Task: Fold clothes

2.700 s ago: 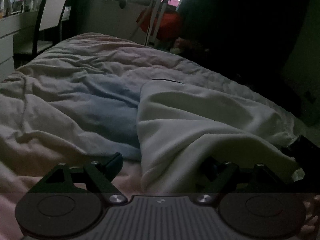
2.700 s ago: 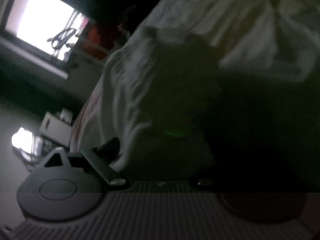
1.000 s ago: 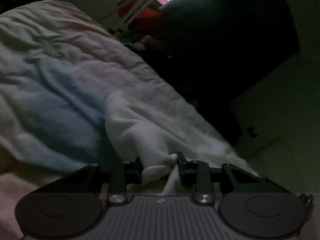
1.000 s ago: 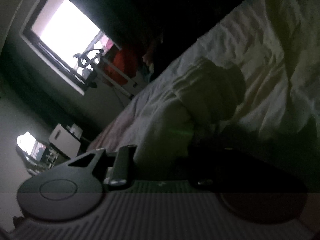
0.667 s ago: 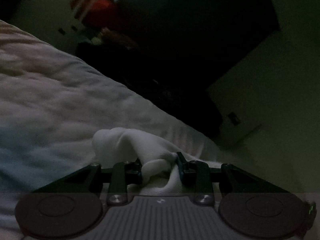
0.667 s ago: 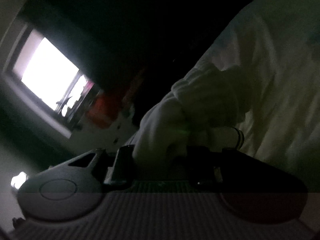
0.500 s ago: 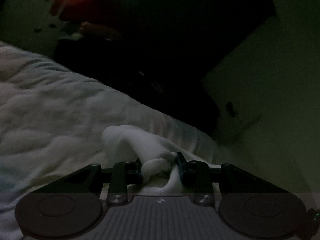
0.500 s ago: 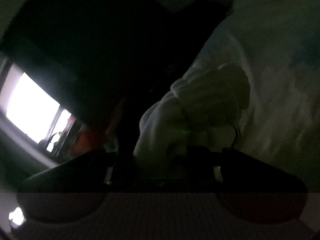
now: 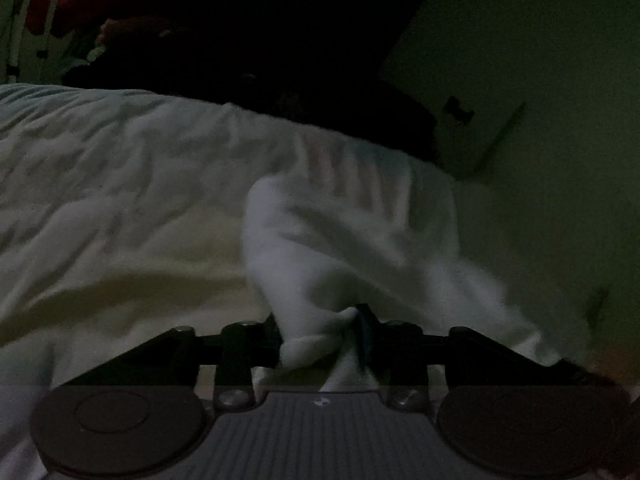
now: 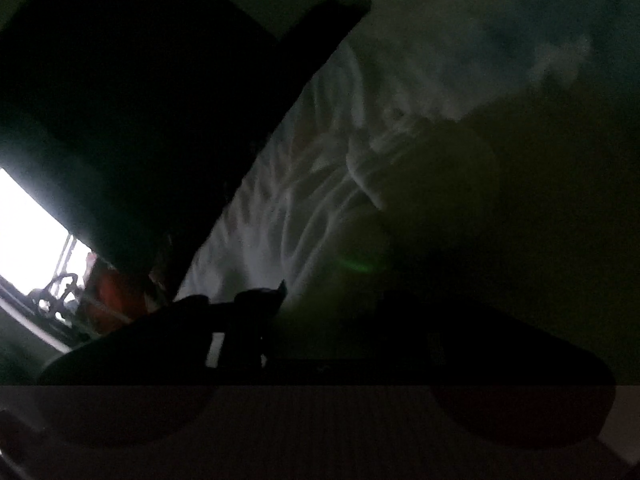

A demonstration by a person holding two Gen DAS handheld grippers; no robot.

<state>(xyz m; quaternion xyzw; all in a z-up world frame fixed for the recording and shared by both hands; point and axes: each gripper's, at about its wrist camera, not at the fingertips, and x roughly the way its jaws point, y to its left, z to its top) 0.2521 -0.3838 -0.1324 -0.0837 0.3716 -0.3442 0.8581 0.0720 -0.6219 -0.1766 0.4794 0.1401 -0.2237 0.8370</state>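
A white garment point(image 9: 320, 248) hangs bunched from my left gripper point(image 9: 320, 334), which is shut on a pinch of its cloth just above the rumpled bed cover point(image 9: 120, 184). In the right wrist view the same garment point(image 10: 400, 248) is a dark, shadowed mass right in front of my right gripper point(image 10: 332, 312). Its jaws stand close together with cloth between them, though the right side is lost in darkness. The view is tilted and very dim.
The bed's far edge point(image 9: 352, 132) runs along a dark piece of furniture point(image 9: 260, 40). A pale wall with a socket point(image 9: 456, 106) lies to the right. A bright window point(image 10: 24, 232) and a red object point(image 10: 112, 292) are at the left.
Both grippers closed on the white garment, lifted it off the bed and swung it toward the bed's edge. The views have turned and the garment now hangs lower and more spread.
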